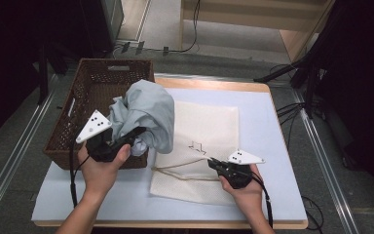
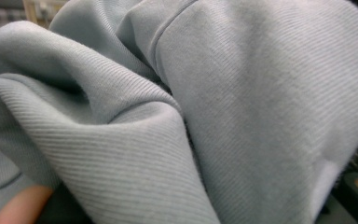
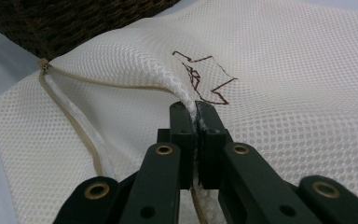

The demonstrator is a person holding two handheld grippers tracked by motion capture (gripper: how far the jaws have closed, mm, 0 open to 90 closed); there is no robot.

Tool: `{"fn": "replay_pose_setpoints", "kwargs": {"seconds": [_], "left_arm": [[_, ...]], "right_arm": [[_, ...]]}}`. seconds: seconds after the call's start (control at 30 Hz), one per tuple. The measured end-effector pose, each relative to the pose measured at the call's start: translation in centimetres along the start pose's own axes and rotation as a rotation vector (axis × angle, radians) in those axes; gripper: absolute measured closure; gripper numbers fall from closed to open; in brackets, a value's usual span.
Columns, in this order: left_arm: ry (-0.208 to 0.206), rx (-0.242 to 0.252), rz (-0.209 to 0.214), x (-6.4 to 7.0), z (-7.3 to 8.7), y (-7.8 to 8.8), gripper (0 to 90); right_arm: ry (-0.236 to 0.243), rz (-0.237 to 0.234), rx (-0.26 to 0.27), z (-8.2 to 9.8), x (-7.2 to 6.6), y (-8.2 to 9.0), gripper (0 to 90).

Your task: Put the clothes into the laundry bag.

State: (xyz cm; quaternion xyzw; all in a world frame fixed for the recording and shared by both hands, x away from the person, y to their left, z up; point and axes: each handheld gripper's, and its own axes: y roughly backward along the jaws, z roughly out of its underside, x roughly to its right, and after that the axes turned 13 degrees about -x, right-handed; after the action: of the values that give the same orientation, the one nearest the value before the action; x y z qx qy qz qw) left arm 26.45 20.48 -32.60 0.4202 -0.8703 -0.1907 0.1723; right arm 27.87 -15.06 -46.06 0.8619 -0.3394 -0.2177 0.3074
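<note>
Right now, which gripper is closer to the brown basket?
Left. The left gripper holds the grey garment at the basket's front edge; the right gripper pinches the mesh bag farther away.

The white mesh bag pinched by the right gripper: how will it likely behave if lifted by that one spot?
The mesh bag is probably floppy: it peaks into a soft ridge where the right gripper pinches it and lies flat elsewhere. It looks thin and light. Lifted there, the rest would likely sag and drape, its zipper edge trailing.
</note>
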Motion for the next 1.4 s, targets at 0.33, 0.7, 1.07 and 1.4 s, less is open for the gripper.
{"fn": "replay_pose_setpoints", "kwargs": {"seconds": [0.33, 0.7, 1.07, 1.4], "left_arm": [[-0.034, -0.001, 0.128, 3.6, 1.6, 0.2, 75.4], [-0.050, -0.062, 0.210, 5.9, 5.2, -0.9, 75.4], [-0.087, -0.109, 0.319, 7.7, 9.0, -3.0, 75.2], [-0.120, -0.199, 0.400, 9.1, 12.2, -5.6, 74.6]], "right_arm": [[-0.018, -0.001, 0.011, 0.0, 0.3, 0.1, 87.8], [-0.059, 0.013, 0.011, -0.2, 0.8, -0.1, 87.9], [-0.067, 0.024, 0.017, -0.4, 1.1, 0.0, 87.8], [-0.070, 0.038, 0.011, -0.5, 1.2, -0.1, 87.7]]}}
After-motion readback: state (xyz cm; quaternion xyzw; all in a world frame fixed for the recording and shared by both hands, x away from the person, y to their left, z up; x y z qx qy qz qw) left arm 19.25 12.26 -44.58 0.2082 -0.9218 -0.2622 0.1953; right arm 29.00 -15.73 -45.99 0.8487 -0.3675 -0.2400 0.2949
